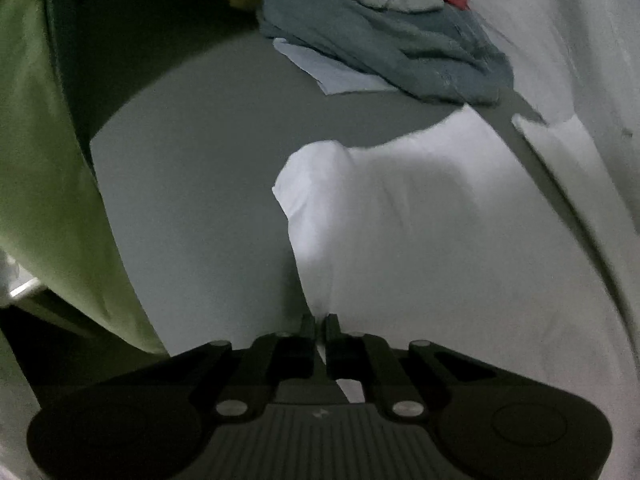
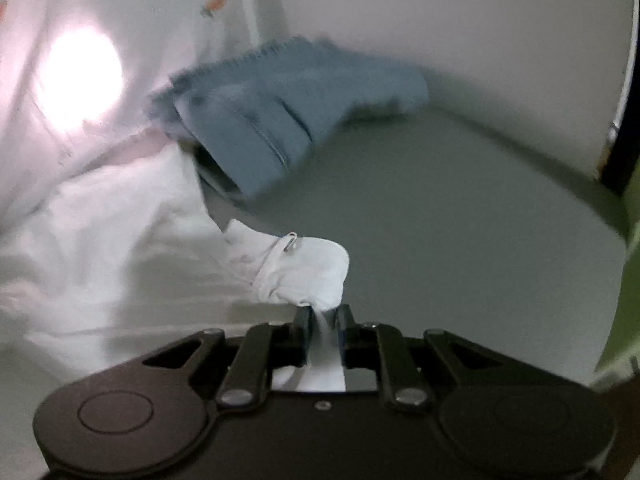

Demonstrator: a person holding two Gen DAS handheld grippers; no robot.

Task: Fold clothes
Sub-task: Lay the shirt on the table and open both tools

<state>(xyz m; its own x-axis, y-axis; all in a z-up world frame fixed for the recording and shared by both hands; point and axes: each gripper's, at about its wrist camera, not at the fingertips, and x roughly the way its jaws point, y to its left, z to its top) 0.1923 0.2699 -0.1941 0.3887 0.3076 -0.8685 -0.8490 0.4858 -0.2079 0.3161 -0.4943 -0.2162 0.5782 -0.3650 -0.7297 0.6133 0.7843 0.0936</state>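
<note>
A white garment point(image 1: 420, 220) is held up over a grey surface point(image 1: 192, 184). My left gripper point(image 1: 319, 322) is shut on its edge, and the cloth stretches away to the right. In the right wrist view my right gripper point(image 2: 324, 314) is shut on another corner of the white garment point(image 2: 132, 232), with a bunched fold and a small metal clasp just ahead of the fingers. The cloth spreads to the left, lit from behind.
A pile of folded clothes point(image 1: 384, 40), grey-blue with a red piece on top, lies at the far side of the surface. It shows as blue denim point(image 2: 280, 112) in the right wrist view. Green fabric point(image 1: 44, 160) hangs at the left. A pale wall point(image 2: 460, 40) stands behind.
</note>
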